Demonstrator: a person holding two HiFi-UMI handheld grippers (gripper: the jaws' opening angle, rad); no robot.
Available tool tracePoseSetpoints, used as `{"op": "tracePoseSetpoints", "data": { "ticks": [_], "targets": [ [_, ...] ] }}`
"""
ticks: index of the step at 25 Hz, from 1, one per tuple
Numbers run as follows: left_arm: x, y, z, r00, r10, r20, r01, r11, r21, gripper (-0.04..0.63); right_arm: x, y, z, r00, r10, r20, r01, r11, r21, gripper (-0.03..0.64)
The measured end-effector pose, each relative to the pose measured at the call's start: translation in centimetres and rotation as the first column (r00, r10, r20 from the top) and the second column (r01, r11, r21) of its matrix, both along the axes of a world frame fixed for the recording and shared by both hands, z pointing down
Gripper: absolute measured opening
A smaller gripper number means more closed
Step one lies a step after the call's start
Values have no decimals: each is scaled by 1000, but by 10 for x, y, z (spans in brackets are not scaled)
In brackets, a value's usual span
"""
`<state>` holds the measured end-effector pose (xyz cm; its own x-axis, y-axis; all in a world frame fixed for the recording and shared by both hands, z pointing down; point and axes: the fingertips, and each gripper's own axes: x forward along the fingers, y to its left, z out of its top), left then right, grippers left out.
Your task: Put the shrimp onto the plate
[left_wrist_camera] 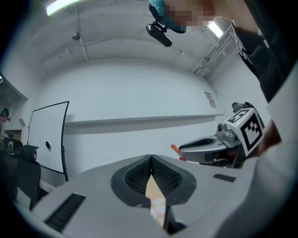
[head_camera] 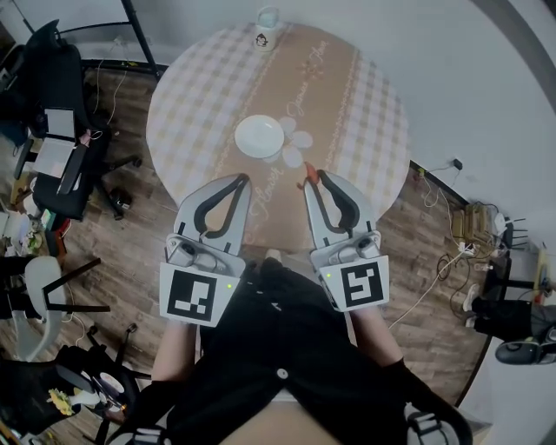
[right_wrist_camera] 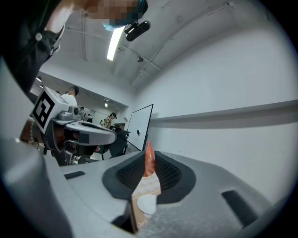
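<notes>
A white plate (head_camera: 259,137) sits on the round checked tablecloth (head_camera: 200,96), beyond both grippers. My right gripper (head_camera: 313,176) is shut on an orange shrimp (head_camera: 307,173), which sticks up from between its pads (right_wrist_camera: 149,158). Through the gap below the shrimp, the plate (right_wrist_camera: 146,204) shows in the right gripper view. My left gripper (head_camera: 243,178) is shut with nothing in it, held beside the right one. In the left gripper view its jaws (left_wrist_camera: 151,160) meet, and the right gripper (left_wrist_camera: 205,148) with the shrimp tip (left_wrist_camera: 174,148) appears to the right.
A white cup (head_camera: 267,26) stands at the table's far edge. Flower prints (head_camera: 298,143) lie on the cloth right of the plate. Office chairs (head_camera: 56,122) stand on the wooden floor at left, and cables (head_camera: 460,235) lie at right.
</notes>
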<state>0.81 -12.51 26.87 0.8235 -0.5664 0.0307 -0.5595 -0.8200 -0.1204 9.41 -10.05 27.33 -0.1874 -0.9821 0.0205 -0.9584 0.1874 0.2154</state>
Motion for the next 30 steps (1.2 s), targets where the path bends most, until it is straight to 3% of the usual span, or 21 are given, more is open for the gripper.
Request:
{"op": "tracePoseSetpoints", "data": {
  "ticks": [16,30],
  "targets": [
    [5,-21,12,996,-83,31,84,996,-29,3,13,-36,8,996,-84,-10,84,996,-5,51],
    [4,-43,29,986,-161,47,164,984,-62,3,22,-70,54,990,-143,-14,141,983,-120,51]
  ]
}}
